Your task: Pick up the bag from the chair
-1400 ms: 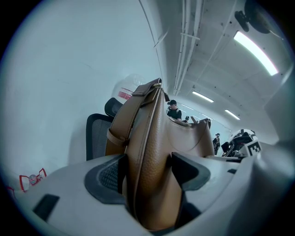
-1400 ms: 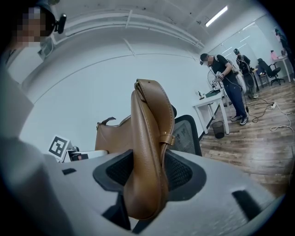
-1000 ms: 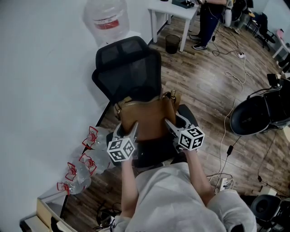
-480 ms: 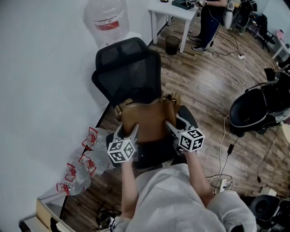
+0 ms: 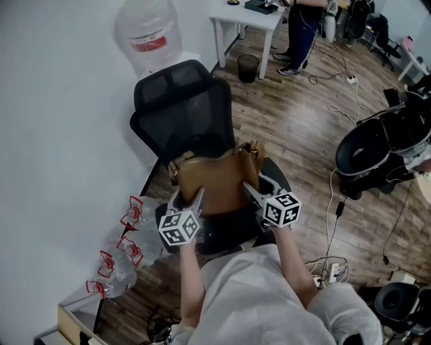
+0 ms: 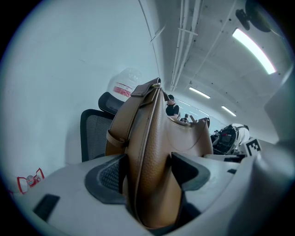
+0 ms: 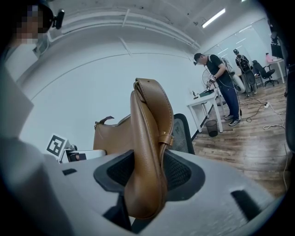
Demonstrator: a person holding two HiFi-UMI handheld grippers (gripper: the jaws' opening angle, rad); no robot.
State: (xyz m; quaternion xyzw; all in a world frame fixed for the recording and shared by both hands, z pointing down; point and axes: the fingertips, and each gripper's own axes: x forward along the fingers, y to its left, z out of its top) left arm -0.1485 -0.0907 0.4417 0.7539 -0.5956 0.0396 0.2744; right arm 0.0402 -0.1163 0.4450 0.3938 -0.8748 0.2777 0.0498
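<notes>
A tan leather bag (image 5: 217,176) stands upright over the seat of a black mesh-backed office chair (image 5: 182,111). My left gripper (image 5: 189,202) is shut on the bag's left end, where the leather (image 6: 152,156) is pinched between the two pads. My right gripper (image 5: 252,191) is shut on the bag's right end, its leather (image 7: 146,152) squeezed between both pads. In the head view the bag hangs between the two marker cubes, just in front of the chair back. Whether its bottom touches the seat is hidden.
A white wall runs along the left. A large water bottle (image 5: 146,34) stands behind the chair. Clear bottles with red handles (image 5: 120,253) lie on the floor at the left. A second black chair (image 5: 377,145) and cables (image 5: 335,202) sit at the right. A person (image 5: 299,30) stands by a white table (image 5: 246,20).
The head view has shifted slightly, so the room slid a little in the frame. Both grippers keep their hold on the bag in about the same place.
</notes>
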